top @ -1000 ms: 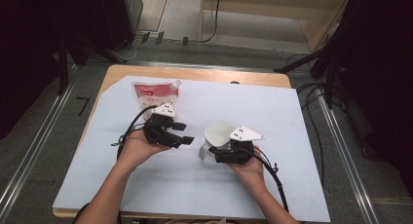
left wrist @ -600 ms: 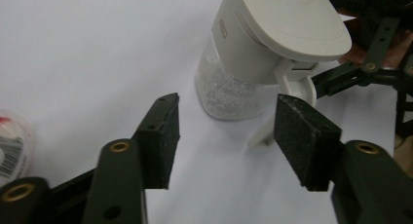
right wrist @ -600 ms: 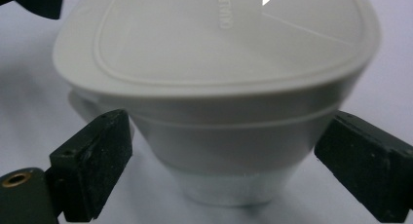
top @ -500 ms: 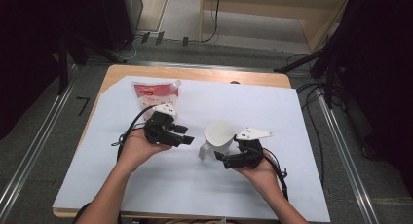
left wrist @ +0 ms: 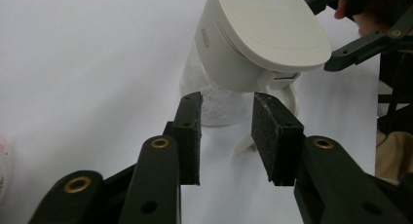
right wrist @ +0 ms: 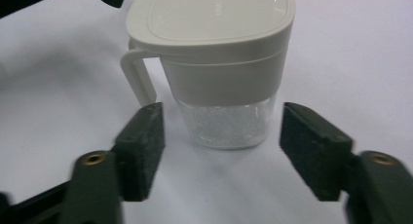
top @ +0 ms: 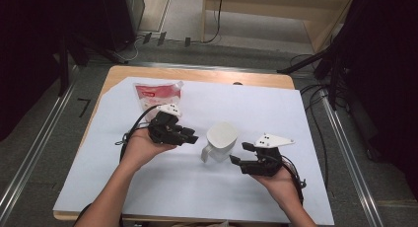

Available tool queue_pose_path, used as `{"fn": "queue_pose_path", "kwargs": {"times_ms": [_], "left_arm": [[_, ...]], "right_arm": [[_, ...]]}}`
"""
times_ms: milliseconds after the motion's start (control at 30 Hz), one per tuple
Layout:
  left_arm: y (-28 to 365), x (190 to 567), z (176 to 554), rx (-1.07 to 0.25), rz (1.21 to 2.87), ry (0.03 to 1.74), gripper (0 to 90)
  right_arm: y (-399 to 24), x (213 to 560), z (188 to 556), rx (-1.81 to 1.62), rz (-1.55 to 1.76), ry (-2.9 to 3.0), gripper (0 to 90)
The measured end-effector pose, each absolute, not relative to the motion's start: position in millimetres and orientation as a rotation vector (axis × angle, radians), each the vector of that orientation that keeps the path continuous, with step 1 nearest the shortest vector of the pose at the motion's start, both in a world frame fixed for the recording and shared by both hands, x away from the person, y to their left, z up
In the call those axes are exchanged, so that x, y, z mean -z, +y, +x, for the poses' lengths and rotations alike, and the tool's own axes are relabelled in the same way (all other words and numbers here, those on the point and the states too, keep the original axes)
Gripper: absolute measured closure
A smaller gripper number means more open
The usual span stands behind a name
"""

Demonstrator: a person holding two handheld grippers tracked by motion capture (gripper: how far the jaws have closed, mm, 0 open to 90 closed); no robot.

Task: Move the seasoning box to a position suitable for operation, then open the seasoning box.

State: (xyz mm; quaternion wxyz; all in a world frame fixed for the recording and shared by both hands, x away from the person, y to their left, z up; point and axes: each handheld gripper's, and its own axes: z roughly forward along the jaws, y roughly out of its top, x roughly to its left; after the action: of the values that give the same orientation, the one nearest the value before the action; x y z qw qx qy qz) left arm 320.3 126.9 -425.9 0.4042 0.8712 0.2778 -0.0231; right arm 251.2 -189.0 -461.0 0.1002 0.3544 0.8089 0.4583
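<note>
Jug is standing ungripped ahead of both jaw pairs; left gripper and right gripper are narrowing, released; grasp outstanding.

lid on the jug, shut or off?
Shut. The white lid sits flush on the jug in both gripper views, with no gap visible at the rim.

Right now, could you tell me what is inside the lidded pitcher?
Through the pitcher's clear lower wall, a white grainy fill shows near the bottom. The white lid and band hide the upper inside.
</note>
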Motion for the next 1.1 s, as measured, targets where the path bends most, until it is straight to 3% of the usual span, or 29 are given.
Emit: {"fn": "queue_pose_path", "kwargs": {"times_ms": [33, 133, 300, 400, 433, 567, 1100], "left_arm": [[126.3, 426.7, 320.4, 0.057, 2.208, 0.696, 63.5], [124.4, 427.8, 320.4, 0.056, 2.217, 0.691, 62.4], [122.1, 429.4, 319.8, 0.070, 2.213, 0.689, 62.0], [121.3, 431.4, 319.7, 0.106, 2.216, 0.683, 73.3], [120.9, 432.3, 319.9, 0.118, 2.213, 0.676, 82.4], [119.0, 432.7, 319.5, 0.138, 2.223, 0.642, 90.0], [102.9, 441.2, 319.0, 0.209, 2.255, 0.632, 90.0]], "right_arm": [[-191.4, 458.1, 249.3, -1.350, 1.028, 2.388, 47.3], [-193.2, 455.8, 249.4, -1.357, 1.021, 2.383, 53.0], [-197.8, 455.3, 250.2, -1.336, 1.026, 2.398, 74.3], [-197.6, 457.1, 251.6, -1.306, 1.052, 2.416, 85.0], [-197.4, 458.0, 253.1, -1.310, 1.061, 2.427, 90.0], [-195.2, 457.6, 255.3, -1.307, 1.069, 2.435, 90.0], [-181.8, 459.4, 264.7, -1.317, 1.101, 2.435, 90.0]]}}
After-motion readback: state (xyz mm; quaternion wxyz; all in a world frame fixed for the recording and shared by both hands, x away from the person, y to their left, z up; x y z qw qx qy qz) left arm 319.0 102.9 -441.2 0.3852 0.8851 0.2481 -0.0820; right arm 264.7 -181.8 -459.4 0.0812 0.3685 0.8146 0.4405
